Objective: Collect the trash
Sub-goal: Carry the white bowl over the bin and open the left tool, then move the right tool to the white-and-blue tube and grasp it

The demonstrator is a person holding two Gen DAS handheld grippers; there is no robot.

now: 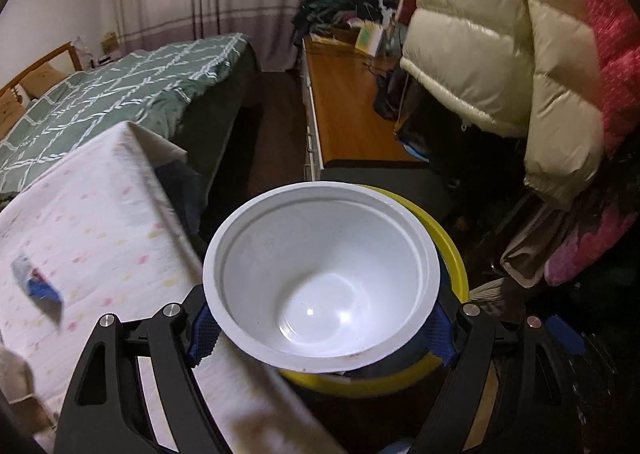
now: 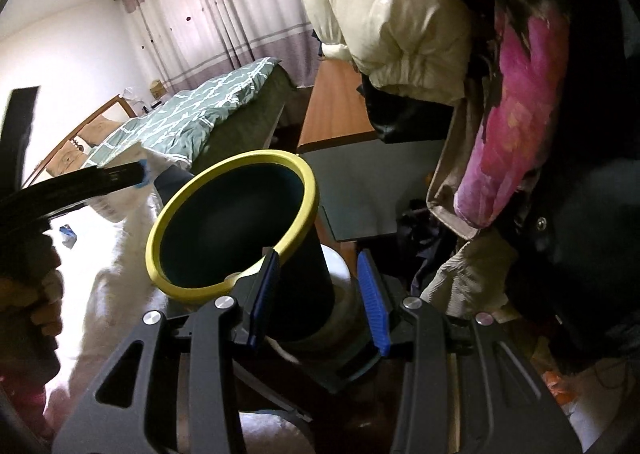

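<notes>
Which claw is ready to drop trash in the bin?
The left claw. It holds the white bowl right over the yellow-rimmed bin, so it likely only needs to let go. The right claw is busy gripping the bin's wall.

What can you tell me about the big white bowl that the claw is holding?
The white bowl looks like thin plastic, round and deep, with a wide flat rim and a stepped ledge inside. It is empty, with a few tiny specks and a reddish smear on its near rim. It sits upright, slightly tilted, between the blue pads of the left claw, which press its sides. Just behind and beneath it shows the bin's yellow rim.
</notes>
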